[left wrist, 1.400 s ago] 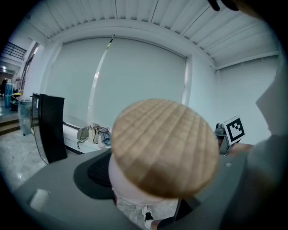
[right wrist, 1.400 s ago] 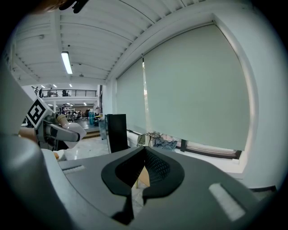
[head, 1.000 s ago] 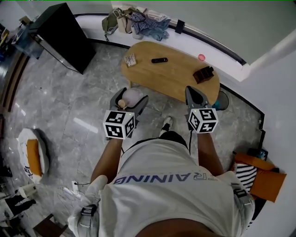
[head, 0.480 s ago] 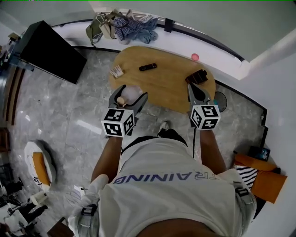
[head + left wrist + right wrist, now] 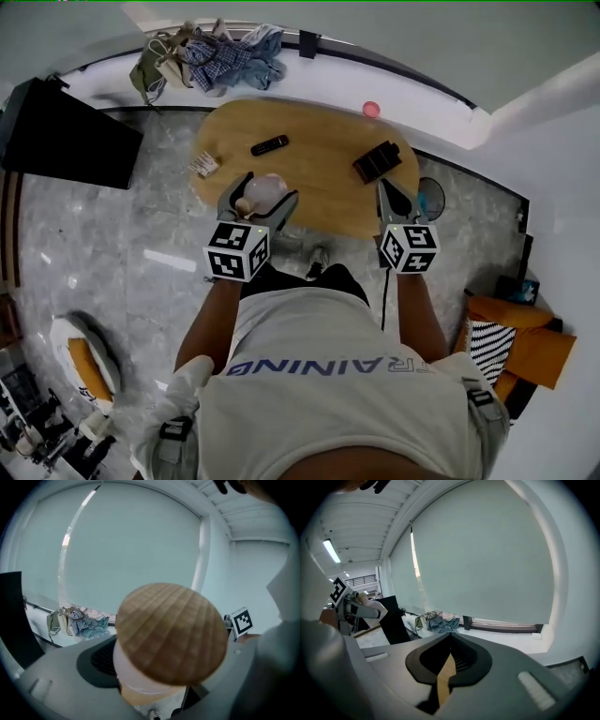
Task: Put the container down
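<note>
The container is a pale translucent jar with a round wooden lid. It lies on its side between the jaws of my left gripper, which is shut on it, lid toward the camera. The jar hangs above the near left edge of the oval wooden table. My right gripper is shut with nothing in it, over the table's near right edge. In the right gripper view its jaws meet, with a sliver of table wood showing through.
On the table lie a black remote, a small packet and a dark box. A heap of clothes sits on the window ledge behind. A black cabinet stands at the left. The floor is grey marble.
The person has stepped closer to the table. Both grippers, earlier over the floor in front of it, now hang over its near edge. The jar stays gripped.
</note>
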{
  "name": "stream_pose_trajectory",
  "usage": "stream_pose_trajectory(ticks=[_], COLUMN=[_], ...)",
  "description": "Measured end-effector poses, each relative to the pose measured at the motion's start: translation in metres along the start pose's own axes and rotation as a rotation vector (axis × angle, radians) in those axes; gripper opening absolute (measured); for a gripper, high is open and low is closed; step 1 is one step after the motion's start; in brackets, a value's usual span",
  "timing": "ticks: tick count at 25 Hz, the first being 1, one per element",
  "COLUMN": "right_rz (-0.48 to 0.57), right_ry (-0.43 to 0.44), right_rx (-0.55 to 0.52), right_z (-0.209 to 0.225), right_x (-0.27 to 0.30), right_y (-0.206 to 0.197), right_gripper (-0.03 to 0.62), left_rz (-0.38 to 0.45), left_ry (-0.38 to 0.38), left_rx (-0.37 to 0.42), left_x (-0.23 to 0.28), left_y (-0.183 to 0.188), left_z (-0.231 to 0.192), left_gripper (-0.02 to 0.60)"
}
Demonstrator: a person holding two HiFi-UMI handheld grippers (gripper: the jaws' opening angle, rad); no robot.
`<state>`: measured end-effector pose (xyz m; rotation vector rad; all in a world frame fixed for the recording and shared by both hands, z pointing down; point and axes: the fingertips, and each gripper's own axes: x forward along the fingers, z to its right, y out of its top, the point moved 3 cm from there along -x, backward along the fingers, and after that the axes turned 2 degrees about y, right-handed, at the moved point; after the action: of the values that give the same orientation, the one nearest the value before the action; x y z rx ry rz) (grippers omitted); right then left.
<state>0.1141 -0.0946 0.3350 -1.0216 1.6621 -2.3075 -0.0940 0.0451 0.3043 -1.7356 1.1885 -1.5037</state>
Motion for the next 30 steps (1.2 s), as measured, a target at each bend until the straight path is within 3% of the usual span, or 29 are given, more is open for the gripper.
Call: stream_pose_trajectory(ticks=[4,8,15,23,30], right_rz=[-0.014,0.012,0.013,-0.028,-0.099], right_ry=[-0.099,-0.162,-0.253,-0.262,-0.25], right_rx=[0.033,0.071,0.106,0.163,0.209], right_z=[-0.001,-0.028,-0.05,-0.042,-0.013], right_x=[0.025,0.065,0.109,0.115,0.122], right_y=[0.002,0.019,0.021,-0.019,-0.083], right_gripper=[0.017,0.017,0.017,0.017,0.017], left_rz=[-0.03,-0.049,-0.089,-0.176,-0.22], left_ry=[-0.082,-0.155,-0.211,-0.217,-0.213], left_rx=[0.016,0.065,0.147,0.179,0.249], left_x=[0.03,0.056,0.082,0.104,0.175], left_y=[0.008,0.023,0.034,-0.007,-0.069], left_z=[-0.029,-0.075,-0.133,-0.141,-0.132], left_gripper=[0.405,0.405,0.405,0.405,0.405])
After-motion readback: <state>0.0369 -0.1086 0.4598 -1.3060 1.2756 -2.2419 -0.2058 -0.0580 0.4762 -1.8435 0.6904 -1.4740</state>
